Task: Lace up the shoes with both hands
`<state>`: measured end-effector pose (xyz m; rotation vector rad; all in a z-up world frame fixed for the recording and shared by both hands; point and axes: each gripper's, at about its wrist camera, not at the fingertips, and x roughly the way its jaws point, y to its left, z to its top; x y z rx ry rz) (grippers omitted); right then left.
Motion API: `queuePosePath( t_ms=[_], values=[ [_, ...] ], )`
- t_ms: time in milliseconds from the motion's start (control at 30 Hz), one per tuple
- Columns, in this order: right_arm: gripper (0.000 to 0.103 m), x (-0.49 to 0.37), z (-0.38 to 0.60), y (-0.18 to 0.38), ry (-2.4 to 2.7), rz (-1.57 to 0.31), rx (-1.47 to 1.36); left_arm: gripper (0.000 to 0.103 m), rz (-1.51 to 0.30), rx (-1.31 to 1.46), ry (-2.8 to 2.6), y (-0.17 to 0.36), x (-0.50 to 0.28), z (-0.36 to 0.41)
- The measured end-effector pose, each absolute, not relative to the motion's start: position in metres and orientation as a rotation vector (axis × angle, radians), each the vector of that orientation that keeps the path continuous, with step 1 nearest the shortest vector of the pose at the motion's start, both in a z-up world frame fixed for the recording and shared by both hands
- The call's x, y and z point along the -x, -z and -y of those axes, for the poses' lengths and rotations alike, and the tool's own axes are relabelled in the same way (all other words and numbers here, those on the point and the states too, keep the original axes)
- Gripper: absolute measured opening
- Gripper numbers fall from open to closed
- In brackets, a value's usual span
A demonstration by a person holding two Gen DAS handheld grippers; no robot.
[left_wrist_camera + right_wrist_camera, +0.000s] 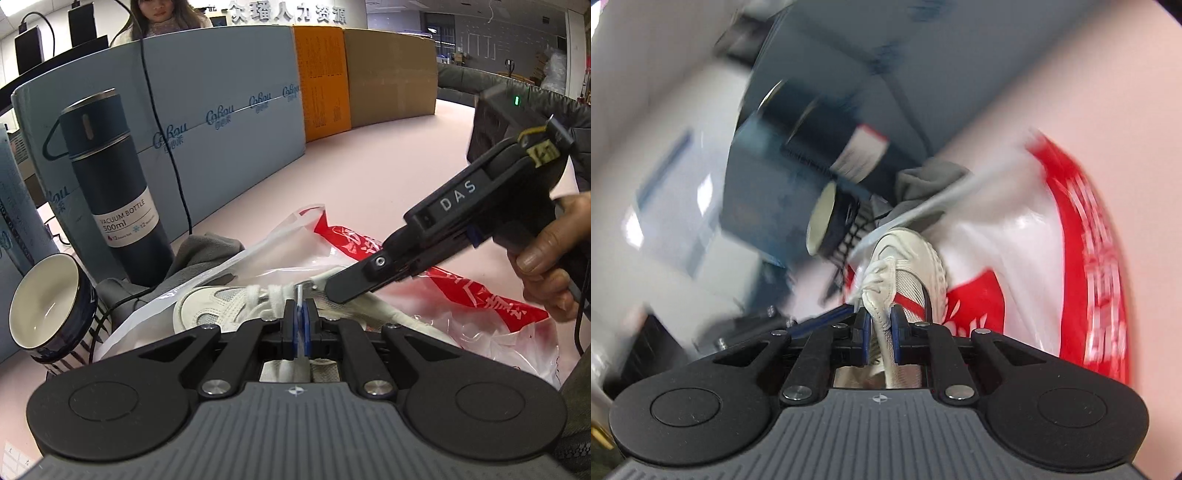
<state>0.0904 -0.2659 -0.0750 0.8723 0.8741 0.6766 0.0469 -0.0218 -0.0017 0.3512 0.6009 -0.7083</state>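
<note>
Basically, left tool pinches the lace, right tool pinches shoe edge; keep tension, pull slowly.

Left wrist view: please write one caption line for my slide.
Left tongs shut on a white lace tip above the white sneaker, right tongs reaching in beside it.

Each wrist camera looks forward along its own fingers, close above the white mesh sneaker, which both views share; the right view is tilted.
</note>
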Motion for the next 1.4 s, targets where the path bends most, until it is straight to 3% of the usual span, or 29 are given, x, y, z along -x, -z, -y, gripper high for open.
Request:
queuePosePath(
  t_ms=[333, 1400],
  values=[
    [0.011, -0.093, 0.273, 0.095, -0.696, -0.906, -1.065, 0.002, -0.612, -0.402, 0.753, -0.001, -0.048, 0.027],
    [0.012, -0.093, 0.271, 0.085, -0.724, -0.905, -0.969, 0.002, -0.660, -0.463, 0.775, 0.002, -0.053, 0.041]
  ],
)
